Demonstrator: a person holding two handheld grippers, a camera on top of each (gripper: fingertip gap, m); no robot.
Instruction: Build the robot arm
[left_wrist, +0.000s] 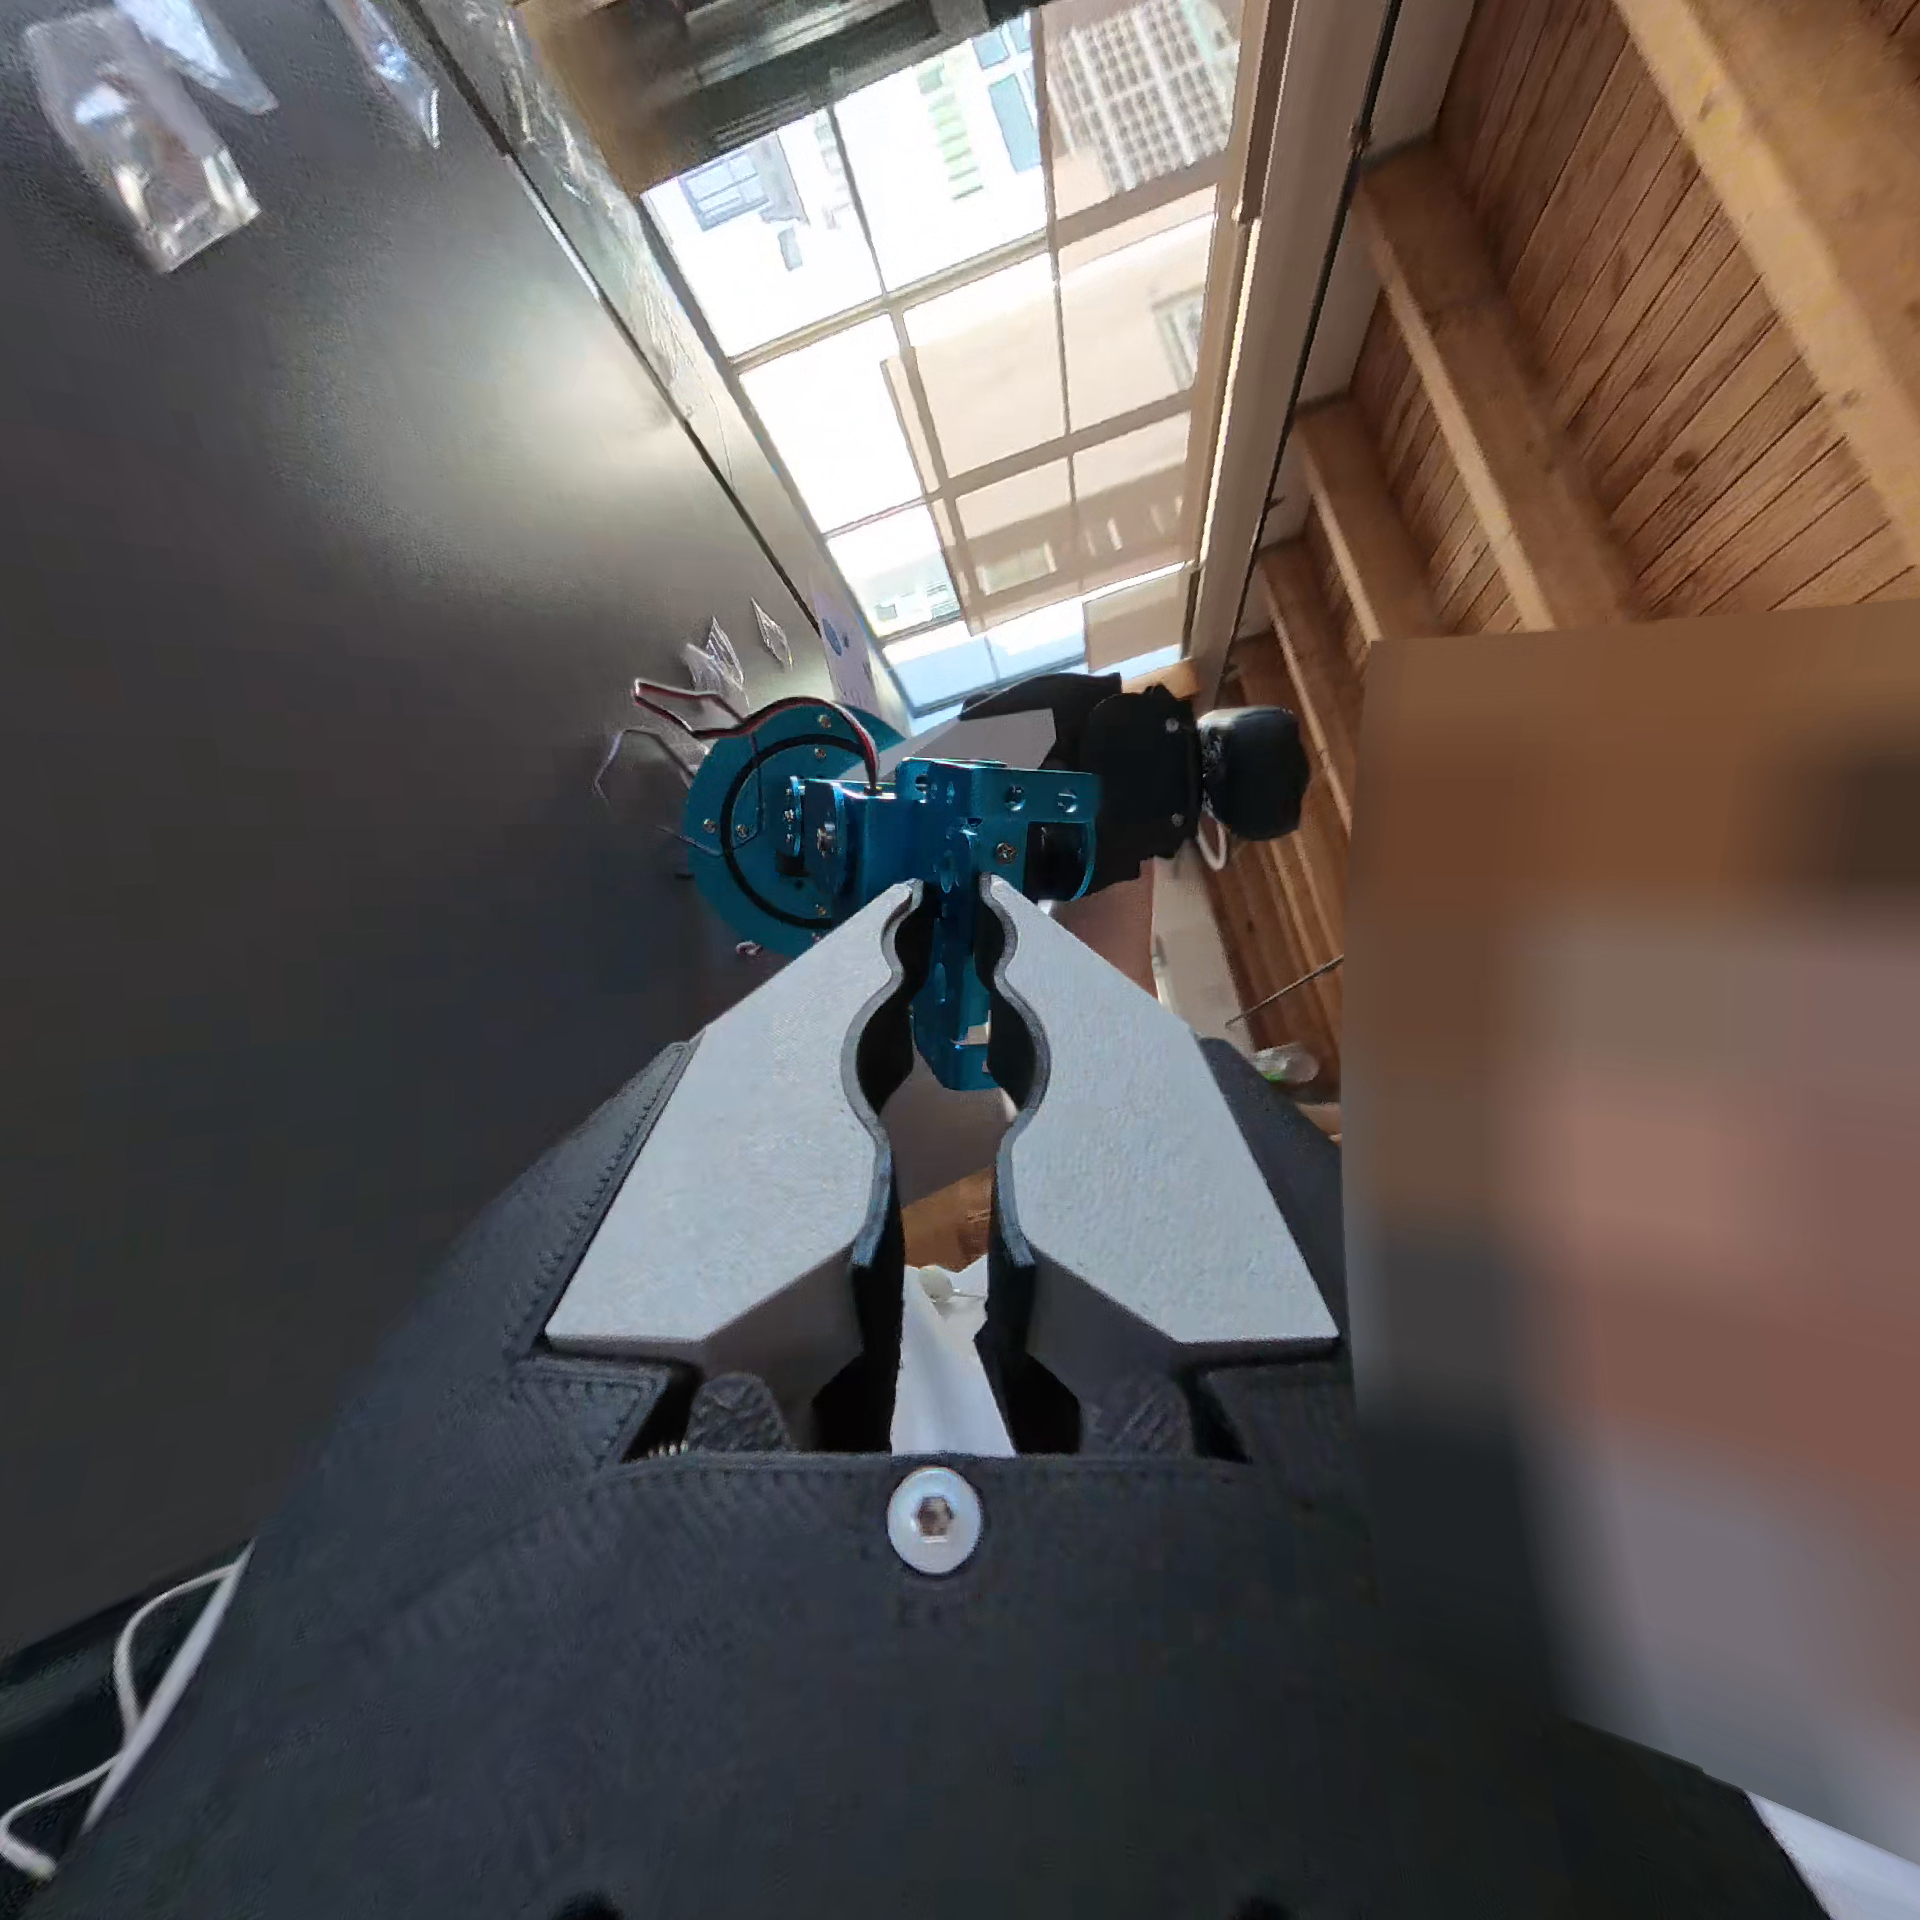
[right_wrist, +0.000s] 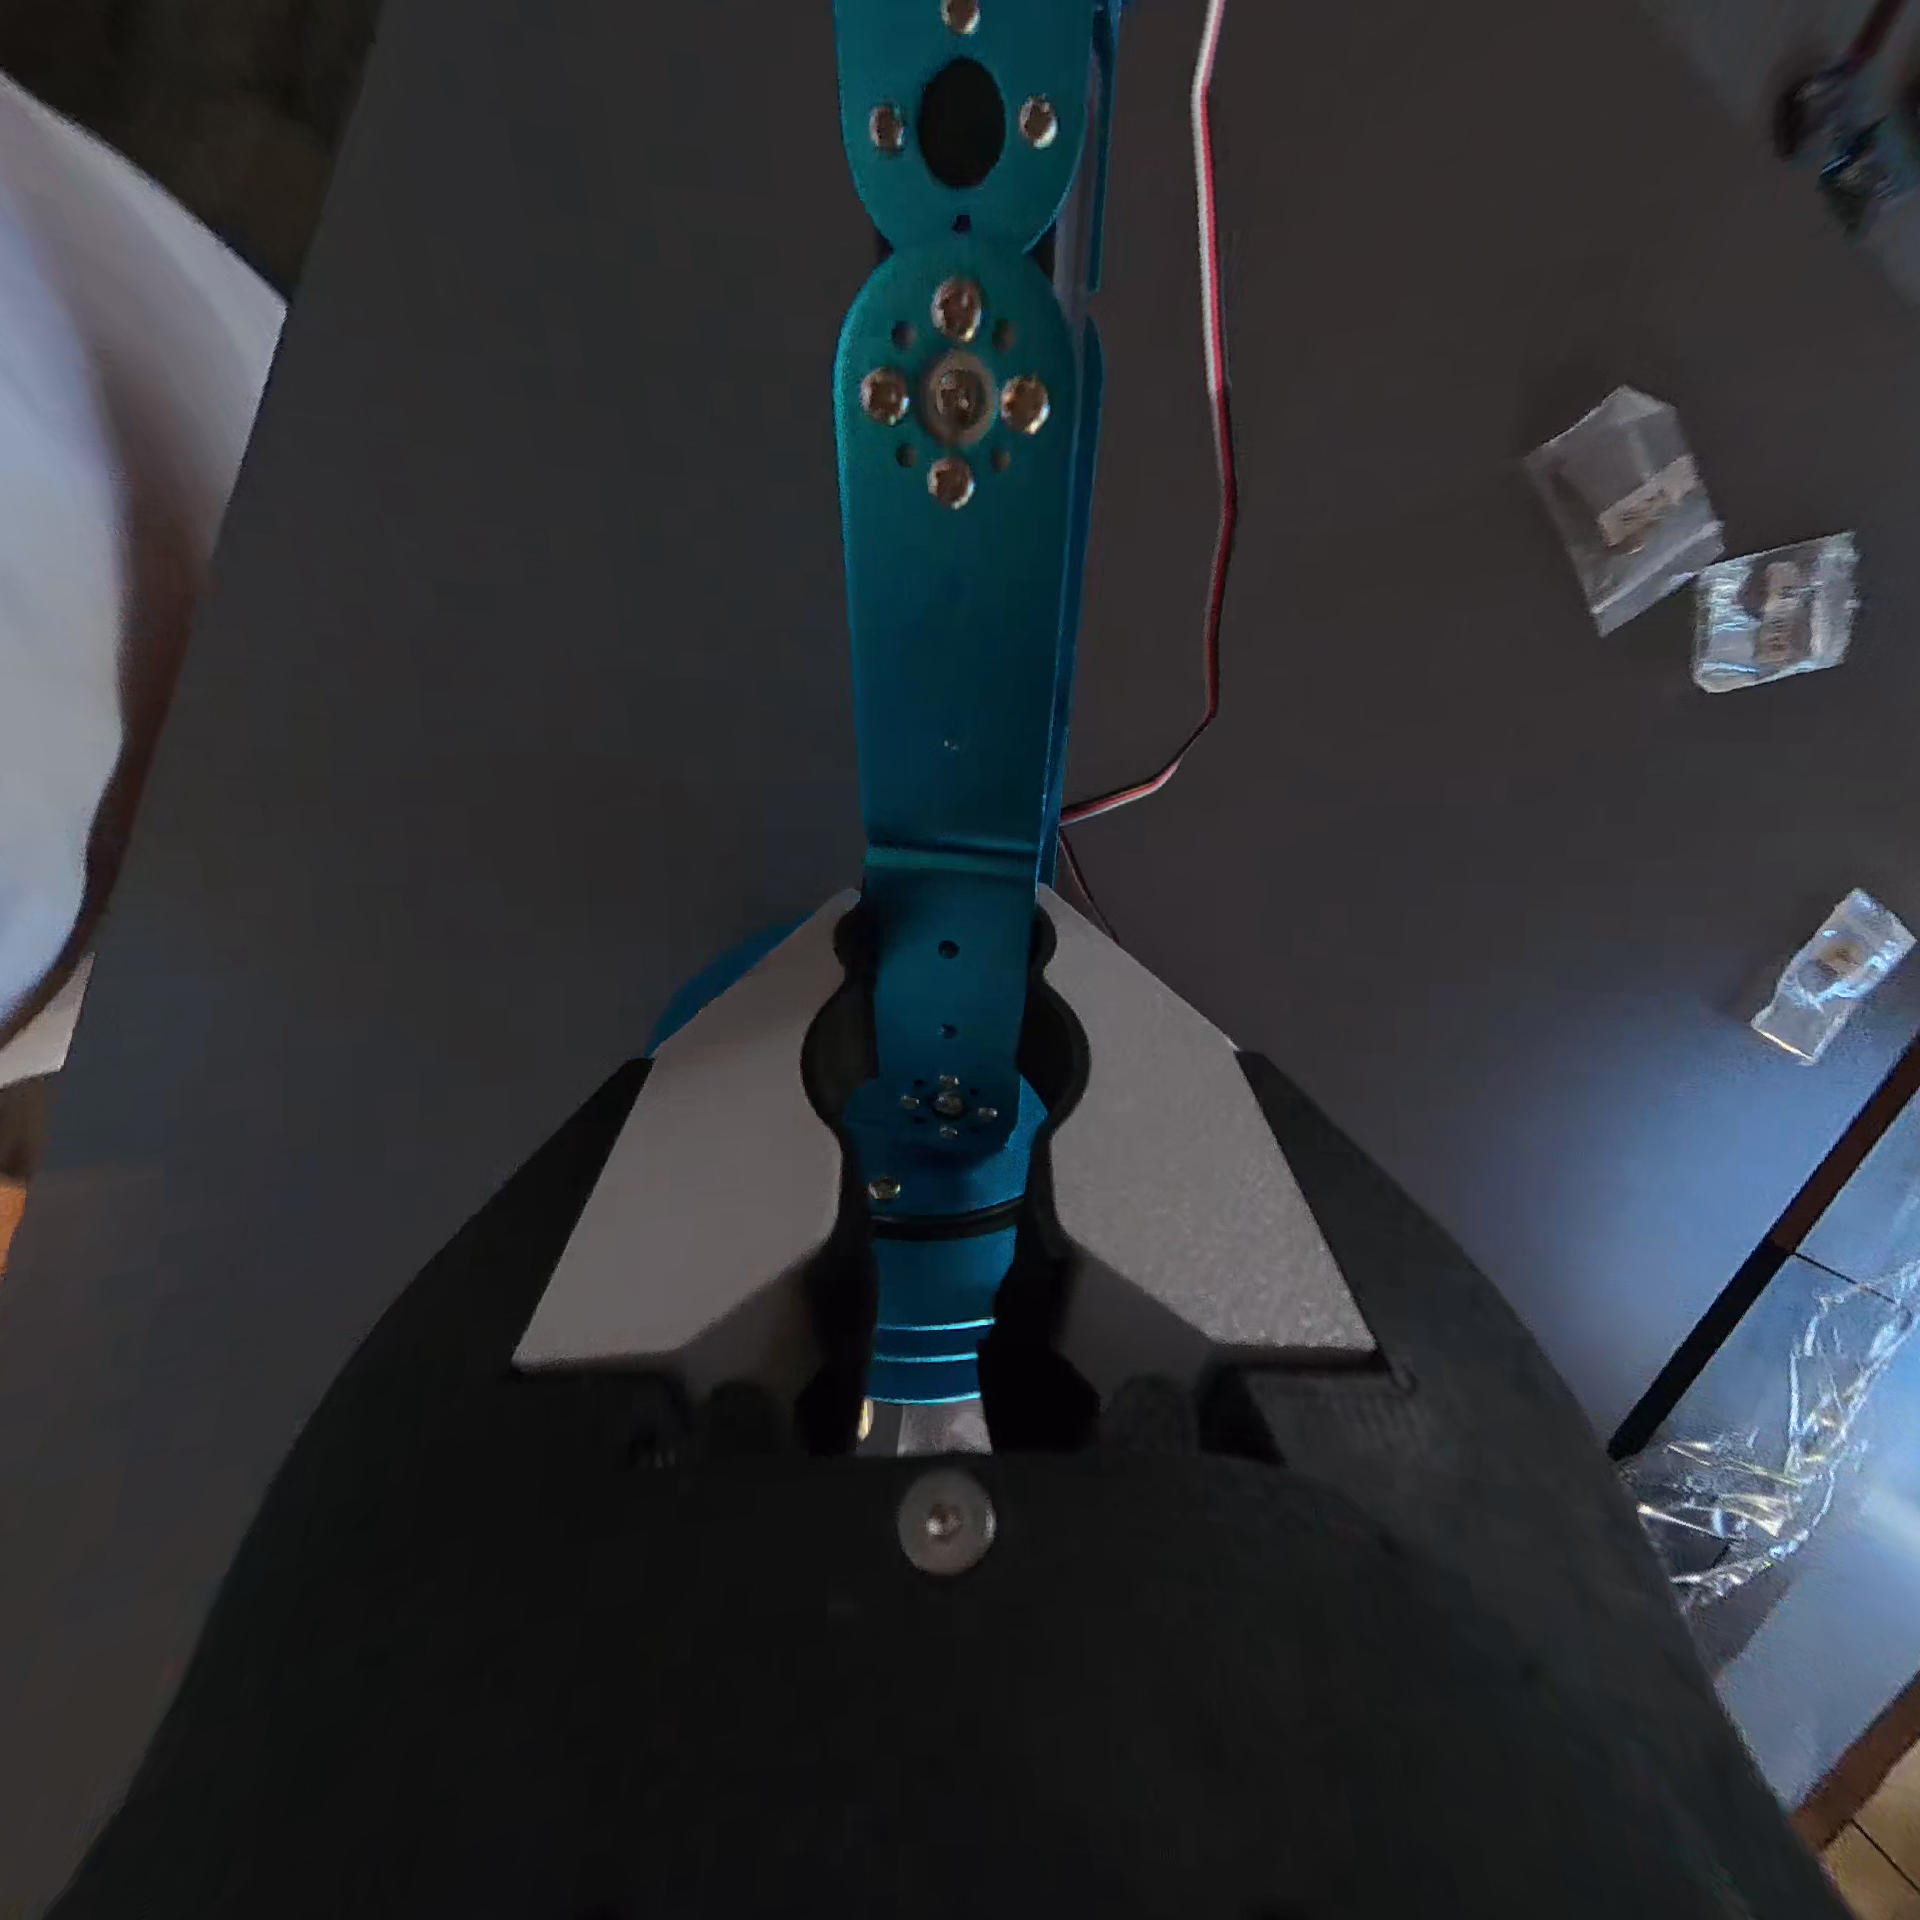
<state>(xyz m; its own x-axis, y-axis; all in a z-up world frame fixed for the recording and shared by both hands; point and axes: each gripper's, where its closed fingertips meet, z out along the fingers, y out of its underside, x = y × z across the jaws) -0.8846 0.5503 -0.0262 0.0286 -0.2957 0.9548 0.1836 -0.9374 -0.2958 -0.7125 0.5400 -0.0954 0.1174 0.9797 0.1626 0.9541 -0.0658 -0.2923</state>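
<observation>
A blue metal robot-arm assembly (left_wrist: 935, 821) is held up beside the dark grey table (left_wrist: 312, 727). It has a round blue base disc (left_wrist: 748, 842) and red, white and black wires (left_wrist: 821, 717). My left gripper (left_wrist: 951, 894) is shut on a blue bracket (left_wrist: 951, 997) of the assembly. The other gripper (left_wrist: 1132, 790), black, shows farther off at the assembly's right end. In the right wrist view my right gripper (right_wrist: 951, 914) is shut on the assembly's long blue arm link (right_wrist: 956, 644), which runs up out of the frame. A wire (right_wrist: 1226, 499) hangs beside it.
Several small clear plastic bags of parts (right_wrist: 1621, 509) lie on the table (right_wrist: 520, 623), and others show in the left wrist view (left_wrist: 145, 166). Crumpled clear film (right_wrist: 1766, 1455) lies at the table's edge. Windows (left_wrist: 935, 364) and a wooden slatted wall (left_wrist: 1662, 312) are behind. A blurred patch covers the right. My right fingertips sit around 20 cm from my left ones.
</observation>
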